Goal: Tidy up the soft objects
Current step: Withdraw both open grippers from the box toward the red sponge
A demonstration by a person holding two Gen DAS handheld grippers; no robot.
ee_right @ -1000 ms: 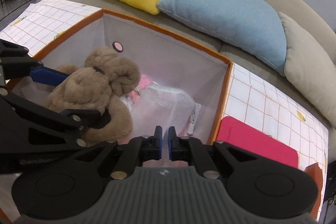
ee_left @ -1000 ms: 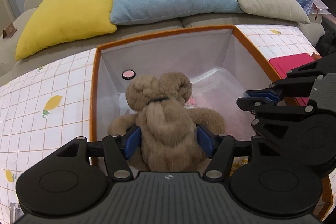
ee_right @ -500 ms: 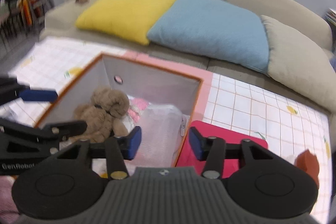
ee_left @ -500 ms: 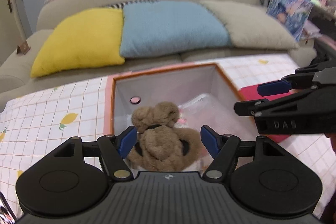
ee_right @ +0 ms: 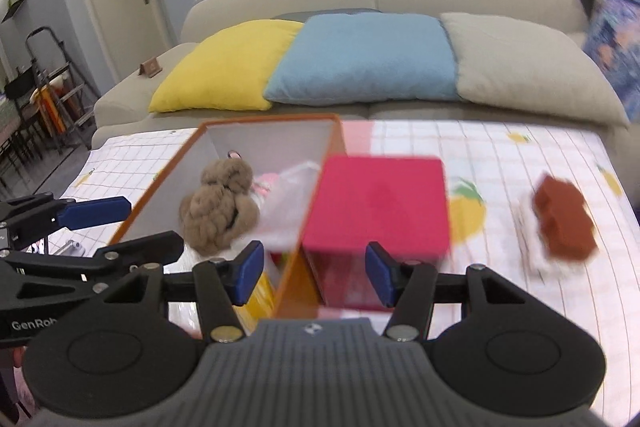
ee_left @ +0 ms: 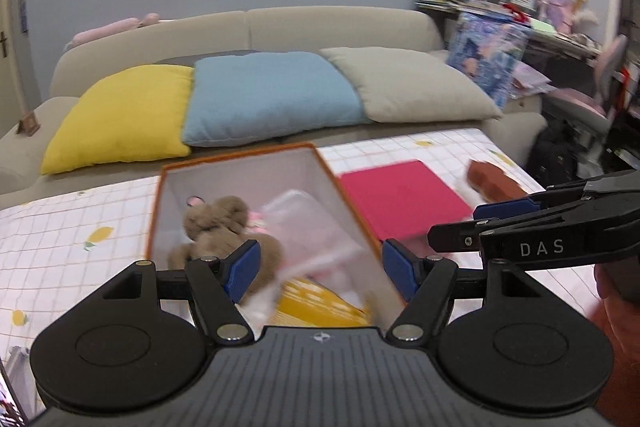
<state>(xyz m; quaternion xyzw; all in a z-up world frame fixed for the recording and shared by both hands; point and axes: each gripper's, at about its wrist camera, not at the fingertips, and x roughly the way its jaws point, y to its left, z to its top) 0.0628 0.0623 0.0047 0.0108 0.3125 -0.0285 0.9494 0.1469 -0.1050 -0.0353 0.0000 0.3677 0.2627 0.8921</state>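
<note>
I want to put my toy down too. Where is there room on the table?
Bare tablecloth lies between the red box and the brown thing. More lies left of the orange-rimmed bin. The bin is crowded with the teddy bear and a plastic bag.

A brown plush bear [ee_left: 224, 227] lies in an orange-rimmed white box [ee_left: 236, 151] on a lemon-print checked cloth [ee_left: 80, 223].

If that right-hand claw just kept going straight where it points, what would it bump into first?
Probably the red box: the open right gripper points at its near side, right beside the storage bin's orange wall. Depth is hard to judge here.
</note>
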